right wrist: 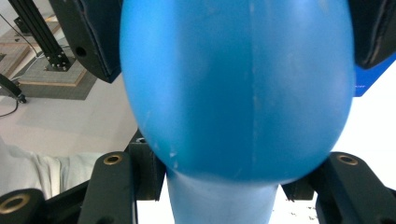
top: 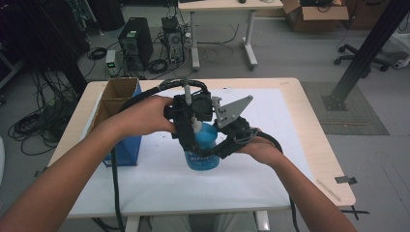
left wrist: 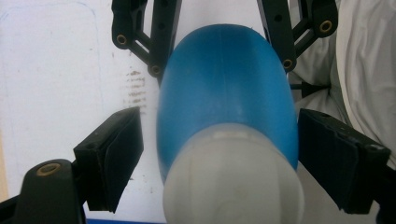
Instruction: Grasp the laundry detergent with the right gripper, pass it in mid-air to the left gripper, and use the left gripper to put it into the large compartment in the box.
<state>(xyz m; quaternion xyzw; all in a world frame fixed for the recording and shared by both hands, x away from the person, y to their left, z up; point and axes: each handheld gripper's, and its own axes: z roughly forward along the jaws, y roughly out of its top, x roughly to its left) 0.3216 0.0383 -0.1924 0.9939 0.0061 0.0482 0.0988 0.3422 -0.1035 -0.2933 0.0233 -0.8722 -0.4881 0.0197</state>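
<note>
So there's a blue bottle (top: 202, 150) standing upright on the white sheet in the middle of the worktop (top: 290, 159), and both tools are on it at once.

The right hand-held gripper (top: 227, 145) comes in low from the side and looks clamped around the bottle's body. In the right gripper view the blue fills the space between its jaws, with the dark blocks snug against the bottle low down, so my read is it's there to pin the bottle so it can't spin or tip.

The left hand-held gripper (top: 191, 128) comes from above, pointing down over the white cap (left wrist: 233, 179). In the left gripper view its jaws are spread wide, one pad (left wrist: 116, 154) well off to one side of the cap and the other off to the other side, neither touching. So it's holding nothing right now. Given that it's centred on the cap, I'd guess it's lined up to close on it, maybe to twist it, but that's a guess.

A box (top: 118, 121) with open flaps sits at the worktop's left edge, a little apart from the bottle.
</note>
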